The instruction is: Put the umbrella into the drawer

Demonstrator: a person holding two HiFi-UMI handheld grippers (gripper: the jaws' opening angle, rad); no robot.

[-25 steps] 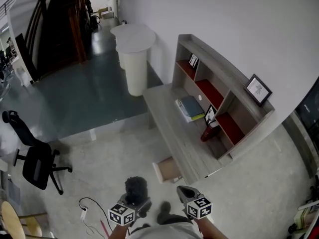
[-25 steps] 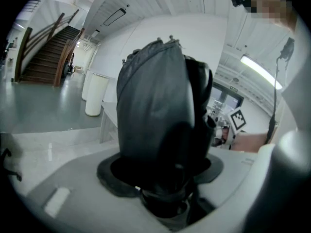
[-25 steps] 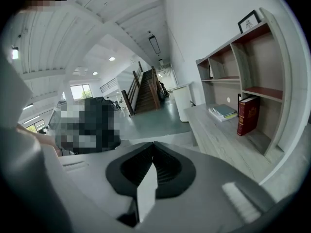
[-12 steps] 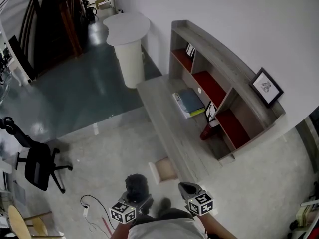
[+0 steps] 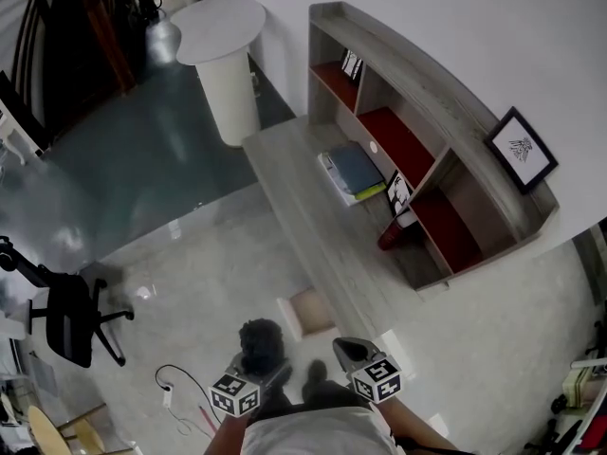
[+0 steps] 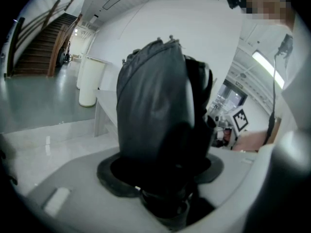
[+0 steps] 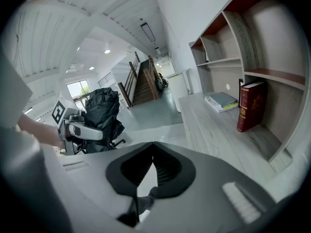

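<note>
A black folded umbrella (image 5: 258, 341) stands upright in my left gripper (image 5: 260, 370), whose jaws are shut on its lower end. In the left gripper view the umbrella (image 6: 155, 110) fills the middle and hides the fingertips of the left gripper (image 6: 163, 183). My right gripper (image 5: 344, 348) is beside it, shut, with nothing between the pads; its tips meet in the right gripper view (image 7: 153, 147). That view also shows the umbrella (image 7: 101, 109) off to the left. A small light-wood drawer (image 5: 311, 313) stands pulled out under the grey desk (image 5: 294, 207), just beyond both grippers.
The desk carries a shelf unit (image 5: 446, 131) with a stack of books (image 5: 353, 172), a red book (image 5: 394, 235) and a framed picture (image 5: 520, 150). A white round pedestal table (image 5: 223, 50) stands at the desk's far end. An office chair (image 5: 66, 316) and a floor cable (image 5: 175, 387) lie left.
The desk and drawer have shifted left and slightly nearer in the head view as I moved. Both grippers keep their places at the bottom edge, the umbrella still held.
</note>
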